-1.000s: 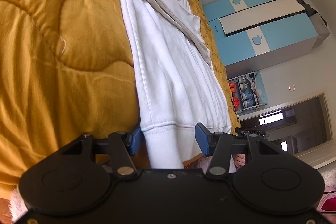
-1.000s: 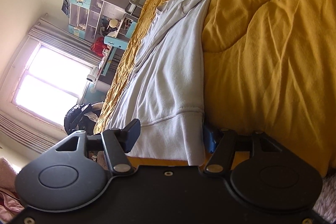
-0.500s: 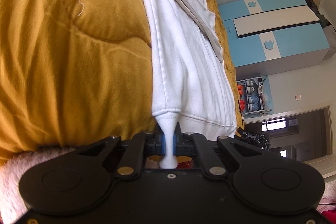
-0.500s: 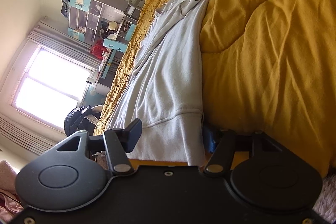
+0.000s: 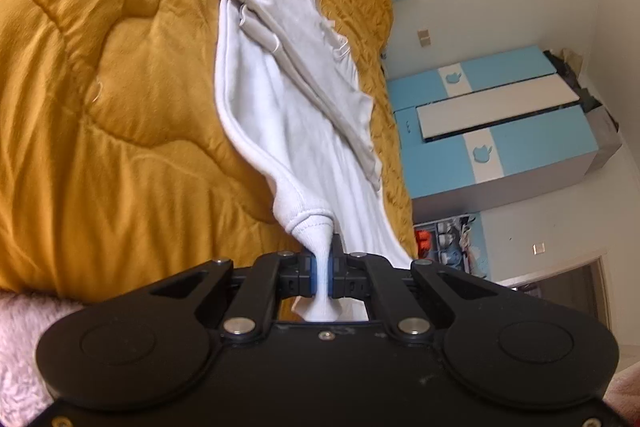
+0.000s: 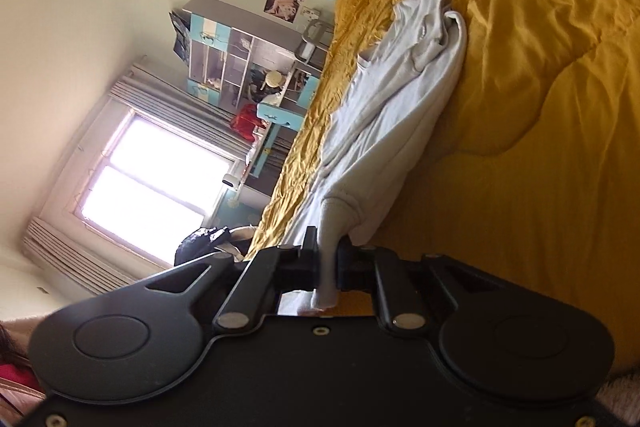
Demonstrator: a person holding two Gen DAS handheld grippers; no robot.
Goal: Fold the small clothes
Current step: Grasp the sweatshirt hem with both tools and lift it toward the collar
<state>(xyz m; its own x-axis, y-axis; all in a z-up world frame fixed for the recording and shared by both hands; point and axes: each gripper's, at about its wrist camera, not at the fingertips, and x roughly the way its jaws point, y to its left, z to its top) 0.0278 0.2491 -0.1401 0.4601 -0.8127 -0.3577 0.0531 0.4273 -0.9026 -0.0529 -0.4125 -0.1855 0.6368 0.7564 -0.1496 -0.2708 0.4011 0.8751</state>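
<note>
A small white top (image 5: pixel 296 115) lies lengthwise on a mustard quilt (image 5: pixel 100 107), its far end with folded sleeves resting flat. My left gripper (image 5: pixel 321 267) is shut on one corner of the ribbed hem and lifts it off the bed. In the right wrist view the same white top (image 6: pixel 384 107) stretches away over the quilt (image 6: pixel 540 107). My right gripper (image 6: pixel 329 261) is shut on the other hem corner, raised above the bed edge. The hem between the two grippers is hidden.
A blue and white wardrobe (image 5: pixel 500 123) stands past the bed on the left gripper's side, with a doorway (image 5: pixel 560 279) beyond. On the right gripper's side are a bright window (image 6: pixel 152 179), a shelf unit (image 6: pixel 240 67) and a dark bag (image 6: pixel 204 243).
Both grippers closed on the hem corners, the left first, then the right. The near end of the top has risen off the quilt and bunched into folds.
</note>
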